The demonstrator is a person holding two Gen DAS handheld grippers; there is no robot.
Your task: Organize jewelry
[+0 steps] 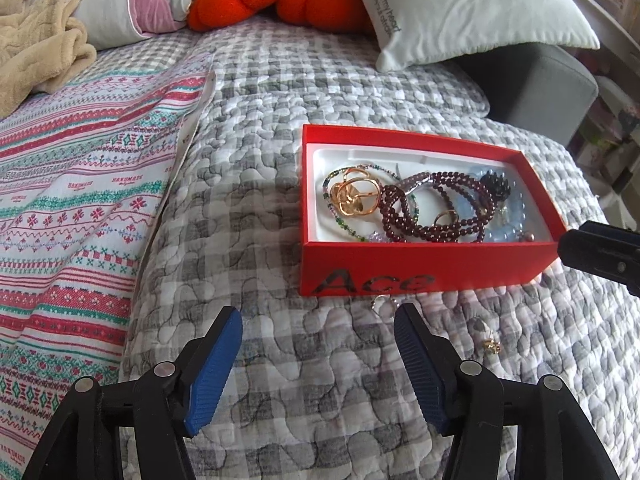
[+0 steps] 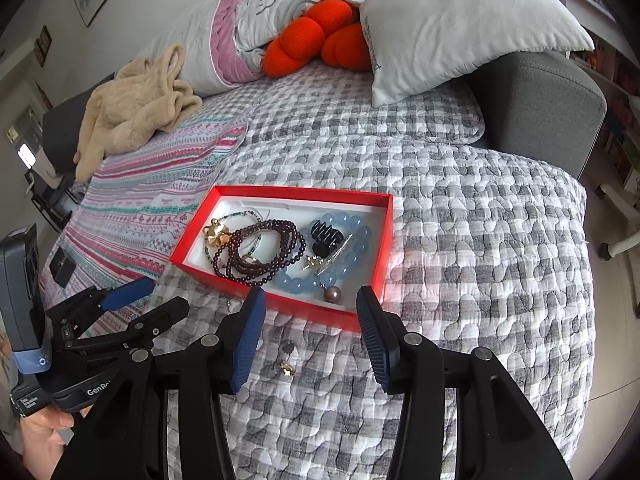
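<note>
A red box (image 1: pixel 420 272) (image 2: pixel 304 193) lies on the checked quilt. It holds a dark red bead bracelet (image 1: pixel 436 208) (image 2: pixel 260 256), a gold piece (image 1: pixel 356 196) (image 2: pixel 218 234), a pale blue bead bracelet (image 2: pixel 344 268) and a black hair claw (image 2: pixel 326 234). A small gold earring (image 1: pixel 493 346) (image 2: pixel 287 368) lies loose on the quilt in front of the box, and a silvery piece (image 1: pixel 382 304) rests against the box's front wall. My left gripper (image 1: pixel 318 314) (image 2: pixel 162 295) hovers open before the box, empty. My right gripper (image 2: pixel 311 294) is open over the box's near edge, holding nothing.
A striped patterned cloth (image 1: pixel 80 184) covers the quilt to the left, with a beige fleece garment (image 2: pixel 132 108) beyond it. Pillows (image 2: pixel 460 20) and an orange plush cushion (image 2: pixel 316 36) sit at the back. A grey sofa arm (image 2: pixel 540 104) rises at the right.
</note>
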